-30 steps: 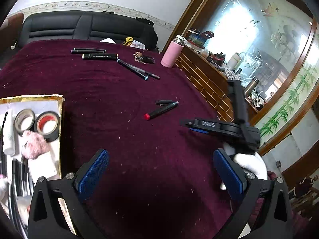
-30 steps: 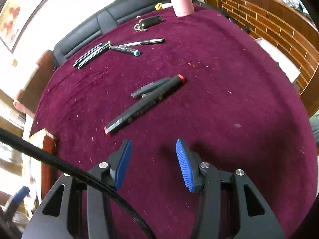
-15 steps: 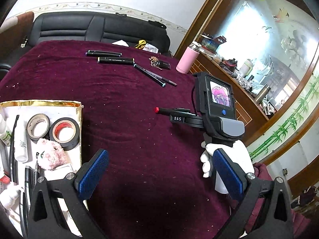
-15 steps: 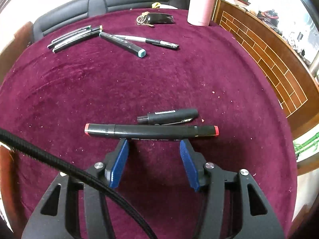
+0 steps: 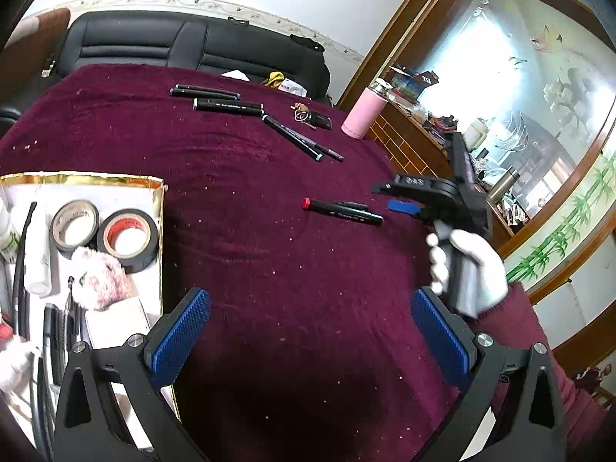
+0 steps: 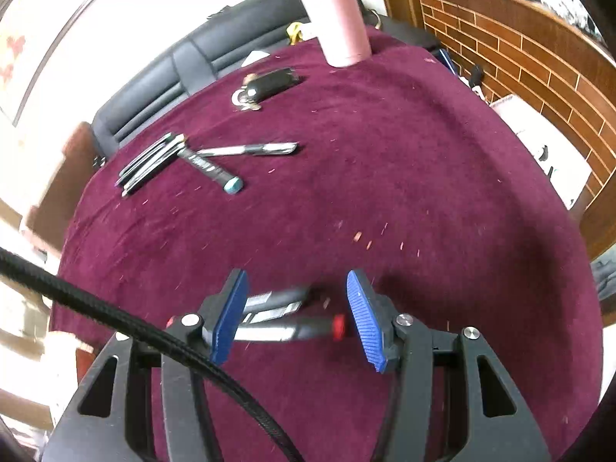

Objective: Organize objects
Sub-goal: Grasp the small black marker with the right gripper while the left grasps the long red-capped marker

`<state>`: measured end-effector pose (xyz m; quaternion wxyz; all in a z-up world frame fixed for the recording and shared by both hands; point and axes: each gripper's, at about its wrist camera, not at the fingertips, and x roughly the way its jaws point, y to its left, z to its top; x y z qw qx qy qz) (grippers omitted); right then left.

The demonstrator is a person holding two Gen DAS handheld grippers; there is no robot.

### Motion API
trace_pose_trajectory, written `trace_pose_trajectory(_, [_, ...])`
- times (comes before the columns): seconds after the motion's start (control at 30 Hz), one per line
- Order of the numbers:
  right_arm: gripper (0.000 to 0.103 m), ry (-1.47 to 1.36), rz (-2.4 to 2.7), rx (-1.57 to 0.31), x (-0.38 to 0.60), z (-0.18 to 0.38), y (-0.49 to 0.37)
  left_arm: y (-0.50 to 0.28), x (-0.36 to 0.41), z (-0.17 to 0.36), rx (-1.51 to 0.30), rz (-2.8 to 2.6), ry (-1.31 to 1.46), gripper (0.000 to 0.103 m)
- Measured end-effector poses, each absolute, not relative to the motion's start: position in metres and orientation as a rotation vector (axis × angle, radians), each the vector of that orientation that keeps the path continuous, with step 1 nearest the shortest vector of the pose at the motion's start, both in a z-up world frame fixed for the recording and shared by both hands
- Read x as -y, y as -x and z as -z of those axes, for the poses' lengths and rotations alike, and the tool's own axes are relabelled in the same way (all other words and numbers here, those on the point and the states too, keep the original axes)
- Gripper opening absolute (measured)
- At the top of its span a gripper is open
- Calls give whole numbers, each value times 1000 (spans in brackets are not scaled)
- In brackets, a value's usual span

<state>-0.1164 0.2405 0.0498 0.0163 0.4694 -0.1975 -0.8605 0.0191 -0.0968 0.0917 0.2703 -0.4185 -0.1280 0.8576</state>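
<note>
Fingers (image 6: 358,319) of the right gripper (image 6: 294,317) stand wide apart, straddling the red-capped black marker (image 6: 285,327) on the maroon worktop (image 6: 385,192); they look lined up crosswise for a pinch on its barrel, and no contact is visible. A shorter black pen (image 6: 275,300) lies just beside the marker, so it may get caught too. The left gripper (image 5: 308,335) hovers spread and empty near the gold-edged tray (image 5: 158,192), likely the destination.
</note>
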Motion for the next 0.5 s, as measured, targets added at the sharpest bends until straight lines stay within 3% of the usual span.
trace_pose_trajectory(0.1, [54, -1514, 2599, 697, -246, -32, 131, -21, 102, -89, 354, -2313, 1144, 101])
trace_pose_trajectory(0.27, [55, -1536, 2326, 684, -218, -31, 106, -20, 112, -87, 373, -2328, 1151, 101])
trace_pose_trajectory(0.4, [54, -1548, 2048, 552, -176, -30, 66, -16, 110, -80, 393, -2317, 1170, 101])
trace_pose_trajectory(0.5, [54, -1503, 2282, 422, -186, -51, 56, -17, 102, -77, 362, -2306, 1182, 101])
